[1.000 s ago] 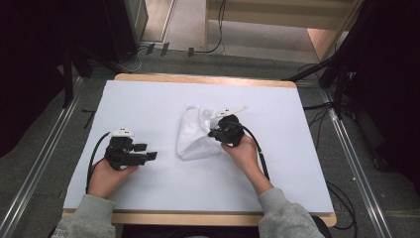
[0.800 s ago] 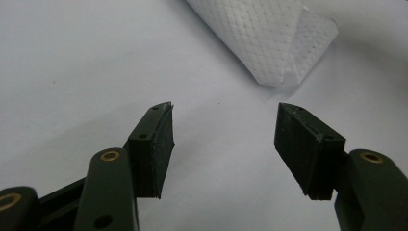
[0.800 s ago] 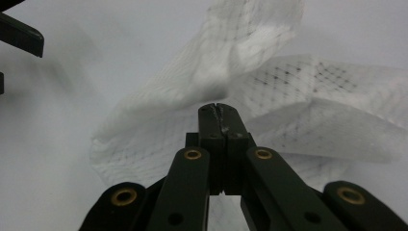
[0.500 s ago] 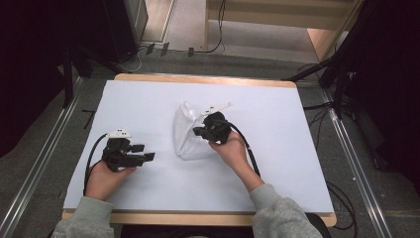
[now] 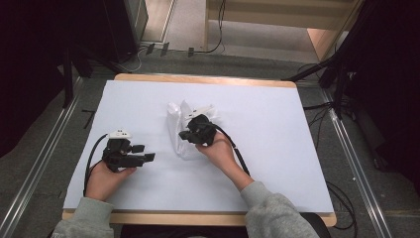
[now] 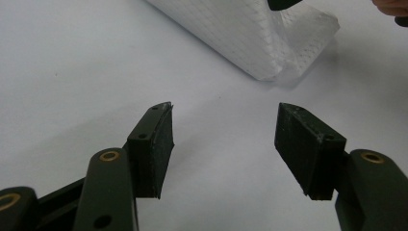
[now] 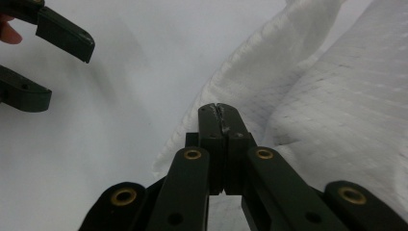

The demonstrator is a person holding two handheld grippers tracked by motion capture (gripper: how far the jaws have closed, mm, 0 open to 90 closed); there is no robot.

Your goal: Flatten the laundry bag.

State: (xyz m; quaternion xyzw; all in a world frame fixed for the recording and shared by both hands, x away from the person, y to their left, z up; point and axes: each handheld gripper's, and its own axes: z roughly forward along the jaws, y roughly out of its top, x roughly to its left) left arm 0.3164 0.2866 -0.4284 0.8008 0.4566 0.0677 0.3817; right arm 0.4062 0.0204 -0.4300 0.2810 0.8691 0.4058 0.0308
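White cloth [image 7: 308, 86] reaches right gripper's [image 7: 221, 111] closed fingers; left gripper [image 6: 223, 127] gapes.

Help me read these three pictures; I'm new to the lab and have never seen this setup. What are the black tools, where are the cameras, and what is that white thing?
A person sits at a table covered in white and holds a hand-operated gripper in each hand. The high view looks down from above the person. The other two come from cameras riding on the grippers, looking along their black jaws.

A crumpled white cloth lies mid-table. The right gripper is at the cloth; in its own view the jaws are pressed together with cloth folds close around them, so it seems to pinch the fabric, though the pinched bit itself is hidden. The left gripper rests open on bare table, jaws wide apart in its view, pointing toward the cloth.
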